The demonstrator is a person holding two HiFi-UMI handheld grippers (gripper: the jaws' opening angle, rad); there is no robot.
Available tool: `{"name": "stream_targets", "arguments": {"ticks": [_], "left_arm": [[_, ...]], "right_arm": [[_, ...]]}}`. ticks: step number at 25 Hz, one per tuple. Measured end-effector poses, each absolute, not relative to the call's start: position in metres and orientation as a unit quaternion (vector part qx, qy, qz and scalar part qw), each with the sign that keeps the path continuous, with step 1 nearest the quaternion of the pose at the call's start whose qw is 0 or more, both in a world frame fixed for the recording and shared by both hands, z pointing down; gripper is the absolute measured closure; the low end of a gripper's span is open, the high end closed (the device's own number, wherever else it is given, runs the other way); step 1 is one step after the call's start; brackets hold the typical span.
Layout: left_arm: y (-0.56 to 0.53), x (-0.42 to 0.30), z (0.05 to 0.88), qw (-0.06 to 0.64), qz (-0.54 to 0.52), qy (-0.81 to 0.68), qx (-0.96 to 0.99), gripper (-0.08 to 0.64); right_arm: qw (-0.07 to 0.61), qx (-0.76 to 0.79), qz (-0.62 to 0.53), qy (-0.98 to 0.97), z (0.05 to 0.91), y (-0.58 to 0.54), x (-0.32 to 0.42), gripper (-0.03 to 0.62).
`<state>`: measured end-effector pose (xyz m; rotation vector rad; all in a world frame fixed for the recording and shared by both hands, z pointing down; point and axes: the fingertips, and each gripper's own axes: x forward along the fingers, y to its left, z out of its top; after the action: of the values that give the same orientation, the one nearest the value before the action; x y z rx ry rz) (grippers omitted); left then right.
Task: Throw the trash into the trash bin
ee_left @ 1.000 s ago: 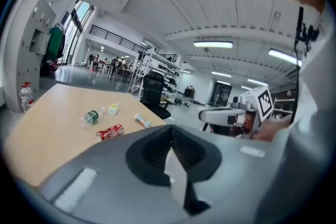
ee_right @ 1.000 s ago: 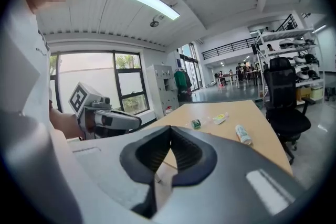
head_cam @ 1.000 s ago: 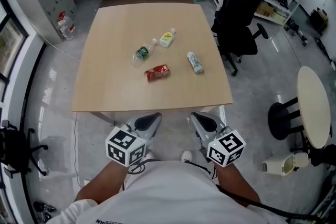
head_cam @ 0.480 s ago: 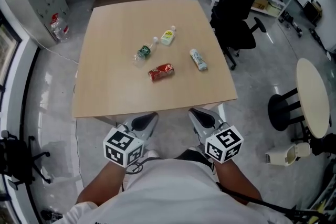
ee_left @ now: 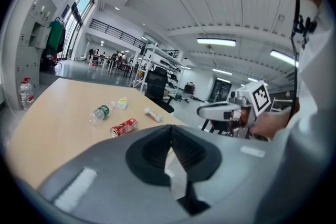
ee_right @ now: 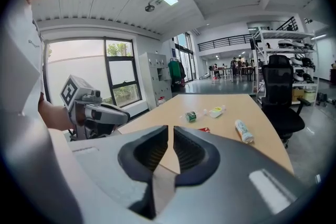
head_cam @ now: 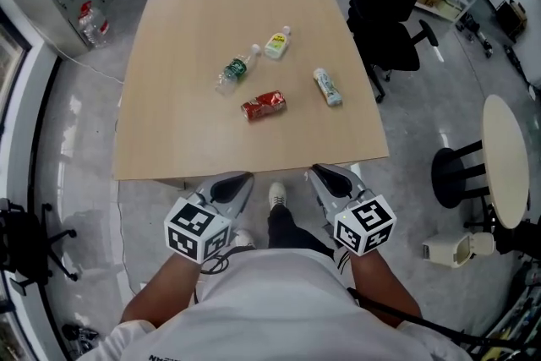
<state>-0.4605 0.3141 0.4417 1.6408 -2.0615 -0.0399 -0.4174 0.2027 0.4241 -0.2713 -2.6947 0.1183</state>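
Four pieces of trash lie mid-table: a crushed red can [head_cam: 263, 105], a green-label bottle [head_cam: 237, 70], a yellow-label bottle [head_cam: 276, 43] and a white bottle with a teal label [head_cam: 328, 86]. Both grippers hover short of the table's [head_cam: 169, 139] near edge, well apart from the trash. My left gripper [head_cam: 237, 180] is shut, its tips meeting [ee_left: 170, 127] with nothing in them. My right gripper [head_cam: 323, 173] is opening: a narrow gap shows between its jaws [ee_right: 171, 128], with nothing in it. The can [ee_left: 124, 127] lies nearest.
A white bin-like container [head_cam: 452, 248] lies on the floor at the lower right, beside a round table [head_cam: 507, 165] and a black stool [head_cam: 456, 182]. A black office chair [head_cam: 393, 4] stands off the table's right side. A water bottle [head_cam: 89, 21] stands on the floor, far left.
Both grippers have come forward to the table's near edge, and the table sits nearer in view. A dark trouser leg and a white shoe now show between the grippers.
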Motion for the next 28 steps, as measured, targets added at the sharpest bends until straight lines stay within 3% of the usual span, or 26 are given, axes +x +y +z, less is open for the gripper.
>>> {"name": "stream_targets", "arguments": {"ticks": [14,28], "left_arm": [[0.253,-0.523,0.452,0.249,0.028,-0.766,0.592,0.552],[0.189,-0.558,0.486,0.299,0.042,-0.753,0.585,0.552]], "right_arm": [[0.252,-0.066,-0.047,-0.964,0.46,0.11,-0.497,0.561],[0.329,-0.047,-0.117,-0.936,0.523,0.042,-0.556,0.533]]}}
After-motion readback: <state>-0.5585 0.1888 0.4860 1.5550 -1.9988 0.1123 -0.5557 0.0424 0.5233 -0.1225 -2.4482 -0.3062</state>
